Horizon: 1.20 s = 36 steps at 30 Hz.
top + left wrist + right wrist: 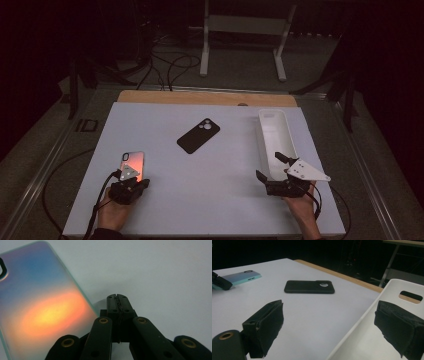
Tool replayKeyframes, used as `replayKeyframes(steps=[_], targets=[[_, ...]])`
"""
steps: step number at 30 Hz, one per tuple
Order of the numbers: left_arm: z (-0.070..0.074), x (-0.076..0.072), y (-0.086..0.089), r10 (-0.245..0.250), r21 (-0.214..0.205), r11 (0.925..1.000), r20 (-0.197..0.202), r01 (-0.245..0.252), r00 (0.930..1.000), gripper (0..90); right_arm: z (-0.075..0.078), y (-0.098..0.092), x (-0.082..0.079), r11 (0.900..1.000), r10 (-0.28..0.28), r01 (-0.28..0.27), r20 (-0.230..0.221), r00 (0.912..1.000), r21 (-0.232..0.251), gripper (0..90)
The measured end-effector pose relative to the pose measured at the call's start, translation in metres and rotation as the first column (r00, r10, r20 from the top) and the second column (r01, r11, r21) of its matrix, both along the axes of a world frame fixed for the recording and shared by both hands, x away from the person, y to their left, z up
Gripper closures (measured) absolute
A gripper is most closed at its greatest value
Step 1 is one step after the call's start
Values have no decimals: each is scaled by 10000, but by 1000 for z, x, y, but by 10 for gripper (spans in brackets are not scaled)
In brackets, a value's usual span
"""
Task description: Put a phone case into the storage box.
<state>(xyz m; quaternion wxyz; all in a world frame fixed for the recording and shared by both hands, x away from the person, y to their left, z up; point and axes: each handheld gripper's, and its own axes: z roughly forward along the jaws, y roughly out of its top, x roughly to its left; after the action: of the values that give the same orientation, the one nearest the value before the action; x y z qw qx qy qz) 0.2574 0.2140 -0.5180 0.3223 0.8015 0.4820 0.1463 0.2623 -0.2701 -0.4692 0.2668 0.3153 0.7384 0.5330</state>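
Two phone cases [133,164] [198,135] show no readable writing.

place: lab | signs: dark room; floor cables [170,65]; white stand [243,37]; rigged table [210,170]

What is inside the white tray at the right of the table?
The white tray looks bare inside along its far and middle stretch. One jaw of the open right gripper reaches over its near wall, and the gripper's grey plate covers the near end, so that part cannot be checked.
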Motion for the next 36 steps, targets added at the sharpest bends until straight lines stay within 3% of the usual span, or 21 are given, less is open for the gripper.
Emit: replayKeyframes(steps=[2,5,7,9,10,11,12,13,14,15,16,17,18,21,23,25,27,32,36], targets=[[0,0,0,-20,-98,9999,55,21,10000,899,-1,0,1,10000,-11,10,-50,10000,-34,88],[7,-3,-2,-180,-347,9992,622,202,9979,896,-1,-2,0,10000,-43,43,-58,10000,6,88],[18,-6,1,-84,-682,9975,1330,176,9911,869,-1,-3,0,10000,-56,56,-50,10000,35,88],[30,-10,5,170,-1015,9948,2113,46,9773,832,-2,-3,0,10000,-65,65,-86,9999,61,88],[30,-10,5,170,-1015,9948,2113,46,9773,806,-2,-3,0,10000,-54,55,-95,9999,58,88],[41,-15,10,436,-1245,9922,2837,-83,9579,774,-2,-3,0,10000,-29,29,-106,9999,47,88],[47,-18,13,526,-1252,9920,3142,-136,9479,741,-2,-3,0,10000,-15,15,-117,9999,38,88],[47,-18,13,526,-1252,9920,3142,-136,9479,710,-2,-3,0,10000,-15,15,-117,9999,38,88],[53,-22,18,583,-1300,9914,3528,-128,9339,710,-2,-2,0,10000,7,-7,-106,9999,40,88],[56,-24,21,610,-1378,9904,3672,-105,9281,671,-2,-2,0,10000,28,-28,-117,9999,14,88],[59,-28,25,773,-1520,9882,3908,-185,9172,643,-1,-2,0,10000,51,-51,-128,9999,12,88],[61,-30,28,882,-1592,9869,4028,-251,9110,525,-2,-3,0,10000,64,-64,-144,9999,-5,88],[62,-34,32,1009,-1679,9852,4130,-332,9051,481,-2,-3,0,10000,71,-72,-149,9999,-21,88],[62,-39,38,1274,-1554,9855,4175,-675,8997,220,-2,-4,0,9999,134,-135,-166,9998,-19,88],[60,-42,44,1427,-1615,9835,4193,-810,8965,151,-2,-5,-1,9999,122,-123,-160,9998,-35,88],[59,-45,49,1769,-1744,9784,4277,-1111,8865,104,-2,-6,-2,9999,95,-95,-157,9998,40,87],[59,-45,55,1986,-1911,9733,4256,-1269,8829,34,-1,-7,-4,9999,72,-70,-157,9999,131,87],[58,-46,66,2495,-2241,9604,4276,-1655,8688,0,-3,-9,-9,9995,-51,56,-155,9999,308,87],[57,-45,66,2365,-2113,9645,4256,-1582,8735,0,-4,-9,-9,9994,-103,110,-217,9997,336,87]])
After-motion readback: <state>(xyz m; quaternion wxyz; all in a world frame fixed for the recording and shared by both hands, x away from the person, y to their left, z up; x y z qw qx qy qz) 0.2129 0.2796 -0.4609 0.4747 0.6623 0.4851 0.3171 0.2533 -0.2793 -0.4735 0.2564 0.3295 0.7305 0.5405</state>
